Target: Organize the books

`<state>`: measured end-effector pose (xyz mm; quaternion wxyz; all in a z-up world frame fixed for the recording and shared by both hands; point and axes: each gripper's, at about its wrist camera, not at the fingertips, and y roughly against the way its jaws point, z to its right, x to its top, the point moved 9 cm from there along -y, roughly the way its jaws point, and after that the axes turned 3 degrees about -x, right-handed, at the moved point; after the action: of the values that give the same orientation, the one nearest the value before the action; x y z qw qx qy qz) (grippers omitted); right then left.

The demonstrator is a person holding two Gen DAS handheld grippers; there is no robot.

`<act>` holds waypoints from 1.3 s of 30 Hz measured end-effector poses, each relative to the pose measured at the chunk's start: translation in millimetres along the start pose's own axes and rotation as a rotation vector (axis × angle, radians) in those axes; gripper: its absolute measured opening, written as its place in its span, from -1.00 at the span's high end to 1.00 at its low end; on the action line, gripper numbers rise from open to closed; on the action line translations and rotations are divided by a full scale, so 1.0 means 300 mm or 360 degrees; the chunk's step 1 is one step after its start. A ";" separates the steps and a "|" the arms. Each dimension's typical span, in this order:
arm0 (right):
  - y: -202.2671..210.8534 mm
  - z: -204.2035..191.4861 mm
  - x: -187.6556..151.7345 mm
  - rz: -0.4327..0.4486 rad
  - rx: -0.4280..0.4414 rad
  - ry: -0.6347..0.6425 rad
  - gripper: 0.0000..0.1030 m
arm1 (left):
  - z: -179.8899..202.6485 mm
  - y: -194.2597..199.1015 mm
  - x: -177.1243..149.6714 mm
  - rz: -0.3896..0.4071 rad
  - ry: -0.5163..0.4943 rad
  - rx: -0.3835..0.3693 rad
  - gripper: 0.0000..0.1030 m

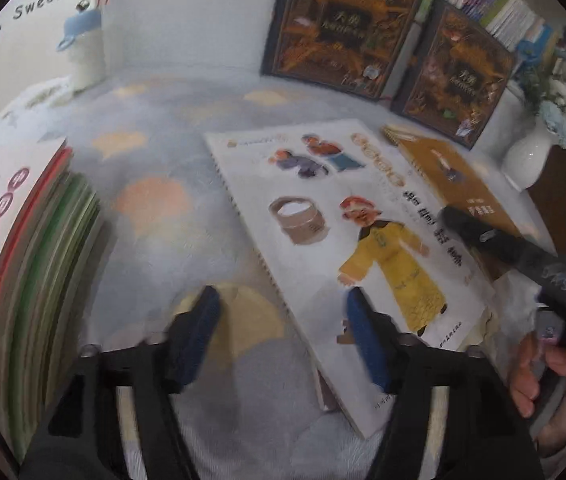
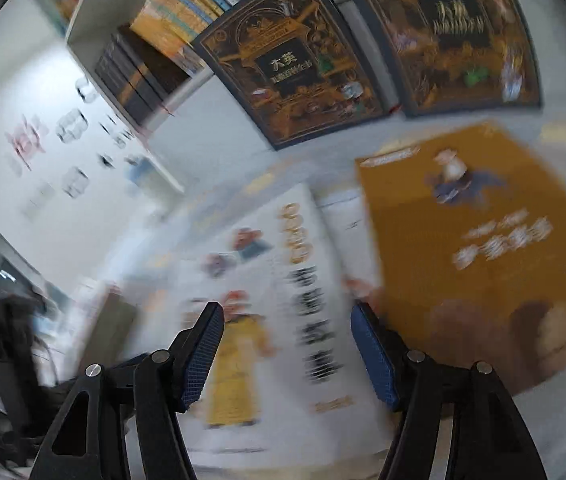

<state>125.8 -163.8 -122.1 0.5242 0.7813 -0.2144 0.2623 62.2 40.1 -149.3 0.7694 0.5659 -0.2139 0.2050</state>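
Between books: left gripper point(image 1: 283, 332) and right gripper point(image 2: 287, 352) jaws were part open, empty. Next pick looked like the white book point(image 1: 347, 232); needs an edge grip.

A white spiral-bound picture book point(image 1: 347, 240) lies flat on the patterned cloth point(image 1: 155, 168), overlapping an ochre book point(image 1: 455, 176) to its right, before two dark ornate hardcovers point(image 1: 343, 24) leaning against the shelf.
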 end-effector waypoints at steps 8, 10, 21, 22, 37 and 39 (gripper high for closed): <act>0.004 0.013 -0.009 0.0013 0.0052 -0.0026 -0.35 | 0.028 -0.009 -0.006 0.0073 -0.0076 -0.0017 -0.63; 0.006 0.016 -0.014 0.0012 0.0050 -0.0024 -0.35 | 0.032 -0.019 -0.002 0.0070 -0.0090 -0.0010 -0.65; -0.016 -0.002 -0.005 -0.0001 0.0033 0.0013 -0.44 | 0.046 -0.028 -0.006 0.0052 -0.0128 -0.0003 -0.81; -0.016 -0.002 -0.005 -0.0001 0.0035 0.0011 -0.44 | 0.045 -0.028 -0.007 0.0052 -0.0127 -0.0005 -0.81; 0.085 -0.121 -0.151 -0.0241 0.0336 -0.0013 -0.45 | 0.089 0.030 -0.081 -0.0108 -0.0312 -0.0098 -0.77; 0.133 -0.129 -0.206 -0.0282 0.0373 -0.0026 -0.45 | 0.098 0.070 -0.135 -0.0136 -0.0332 -0.0166 -0.77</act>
<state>46.6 -138.3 -120.9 0.4487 0.8552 -0.1169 0.2318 14.0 14.6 -147.7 0.7793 0.5521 -0.2790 0.1006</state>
